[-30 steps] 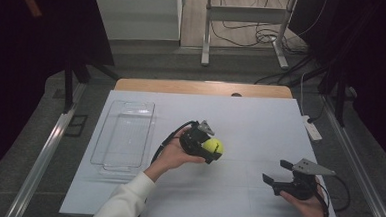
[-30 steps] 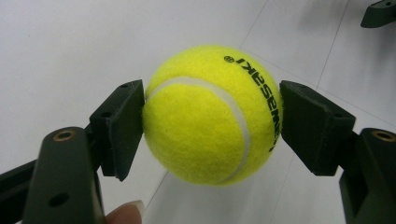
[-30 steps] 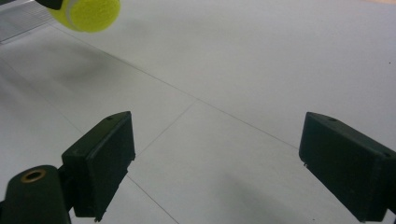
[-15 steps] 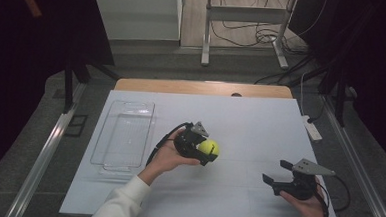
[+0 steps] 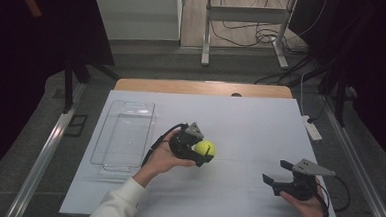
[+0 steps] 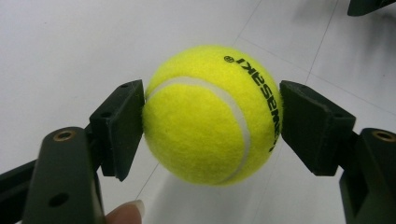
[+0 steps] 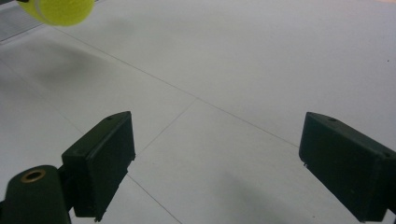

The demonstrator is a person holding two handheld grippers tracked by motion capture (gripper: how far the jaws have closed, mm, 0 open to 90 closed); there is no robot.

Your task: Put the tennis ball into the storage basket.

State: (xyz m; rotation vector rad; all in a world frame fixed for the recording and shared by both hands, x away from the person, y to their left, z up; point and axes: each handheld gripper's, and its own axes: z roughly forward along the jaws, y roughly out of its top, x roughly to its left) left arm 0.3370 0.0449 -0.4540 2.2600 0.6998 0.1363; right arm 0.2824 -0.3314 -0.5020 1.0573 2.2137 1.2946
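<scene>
A yellow tennis ball [image 5: 205, 148] [image 6: 210, 114] is held above the white table near its middle, my left gripper [image 5: 199, 151] [image 6: 212, 116] shut on it with a jaw pressing each side. In the left gripper view the ball shows black lettering and a white seam, and its shadow falls on the table beneath. My right gripper [image 5: 276, 174] [image 7: 217, 163] rests low at the table's front right, open, with only bare table between its jaws. The ball [image 7: 58, 10] peeks in at the top left of the right gripper view.
A clear plastic tray [image 5: 124, 135] lies empty on the left part of the table. A white power strip [image 5: 311, 127] sits at the right edge. Cables and a metal stand lie on the floor beyond the far edge.
The left gripper with the ball has drifted slightly toward the front and left. The right gripper has stayed in place.
</scene>
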